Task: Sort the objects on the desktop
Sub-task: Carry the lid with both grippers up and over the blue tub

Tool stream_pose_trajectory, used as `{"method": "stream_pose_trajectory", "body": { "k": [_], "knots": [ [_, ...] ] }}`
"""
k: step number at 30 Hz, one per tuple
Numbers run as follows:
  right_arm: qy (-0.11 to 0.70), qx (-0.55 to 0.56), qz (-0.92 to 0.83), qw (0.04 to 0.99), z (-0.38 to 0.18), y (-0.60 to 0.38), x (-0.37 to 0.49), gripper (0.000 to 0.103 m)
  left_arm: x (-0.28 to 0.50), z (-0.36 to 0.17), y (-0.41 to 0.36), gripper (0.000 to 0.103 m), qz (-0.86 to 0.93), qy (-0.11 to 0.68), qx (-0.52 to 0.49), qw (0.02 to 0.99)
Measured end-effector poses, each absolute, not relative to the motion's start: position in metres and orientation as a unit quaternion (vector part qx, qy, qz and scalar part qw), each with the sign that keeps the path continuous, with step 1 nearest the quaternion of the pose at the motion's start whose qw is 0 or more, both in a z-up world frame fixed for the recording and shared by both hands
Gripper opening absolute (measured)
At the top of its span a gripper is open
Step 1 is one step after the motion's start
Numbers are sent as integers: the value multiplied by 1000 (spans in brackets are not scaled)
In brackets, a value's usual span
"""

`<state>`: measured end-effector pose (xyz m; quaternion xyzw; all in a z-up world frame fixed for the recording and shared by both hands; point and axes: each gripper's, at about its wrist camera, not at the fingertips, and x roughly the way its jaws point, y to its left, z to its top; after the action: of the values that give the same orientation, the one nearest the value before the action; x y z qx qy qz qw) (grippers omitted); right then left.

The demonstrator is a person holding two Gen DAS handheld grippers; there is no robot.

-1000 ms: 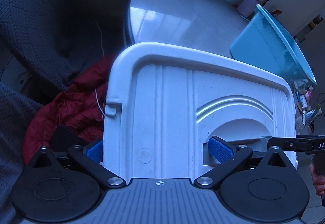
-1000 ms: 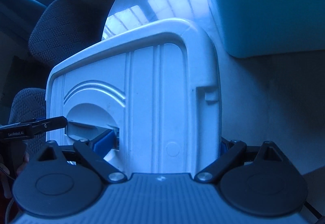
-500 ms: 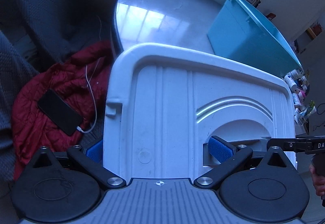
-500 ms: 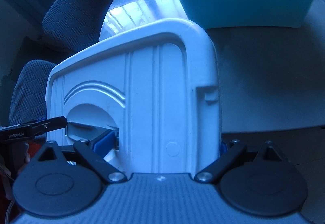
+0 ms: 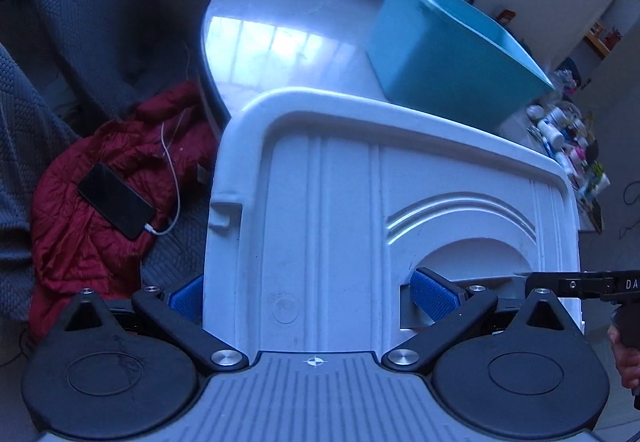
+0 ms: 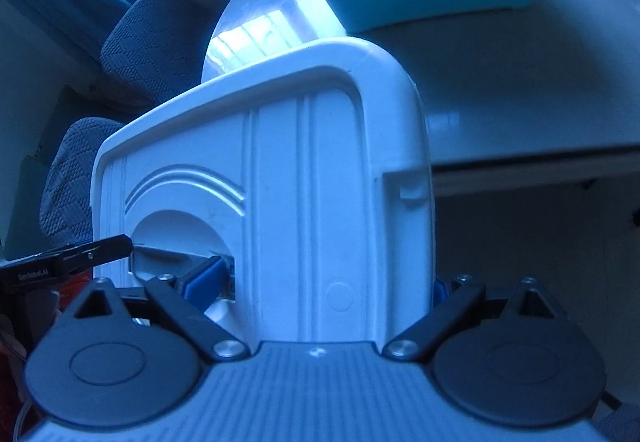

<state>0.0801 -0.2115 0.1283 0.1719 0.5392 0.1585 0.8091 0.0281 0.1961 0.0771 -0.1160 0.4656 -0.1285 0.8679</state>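
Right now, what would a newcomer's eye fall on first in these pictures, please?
A large white plastic lid fills both views, gripped on either side by the left gripper and right gripper. Beyond it, a teal bin stands on the pale table; a red jacket carrying a phone lies left.

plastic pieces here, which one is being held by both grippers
The white lid, clamped by the left gripper and right gripper; the teal bin sits untouched on the table.

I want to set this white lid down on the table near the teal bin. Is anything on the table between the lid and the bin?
Nothing visible: both tongs clamp the white lid, and the table before the teal bin looks bare. The lid hides the nearest strip.
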Motion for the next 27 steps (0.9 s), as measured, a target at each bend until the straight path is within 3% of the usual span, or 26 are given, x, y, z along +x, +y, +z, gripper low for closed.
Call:
{"method": "stream_pose_trajectory", "body": {
  "k": [12, 27],
  "knots": [
    [524, 172, 151, 820, 142, -247, 43, 96, -31, 81, 163, 103, -129, 460, -119, 871],
    [519, 184, 178, 815, 133, -258, 50, 96, -28, 112, 67, 103, -103, 439, -100, 887]
  ]
}}
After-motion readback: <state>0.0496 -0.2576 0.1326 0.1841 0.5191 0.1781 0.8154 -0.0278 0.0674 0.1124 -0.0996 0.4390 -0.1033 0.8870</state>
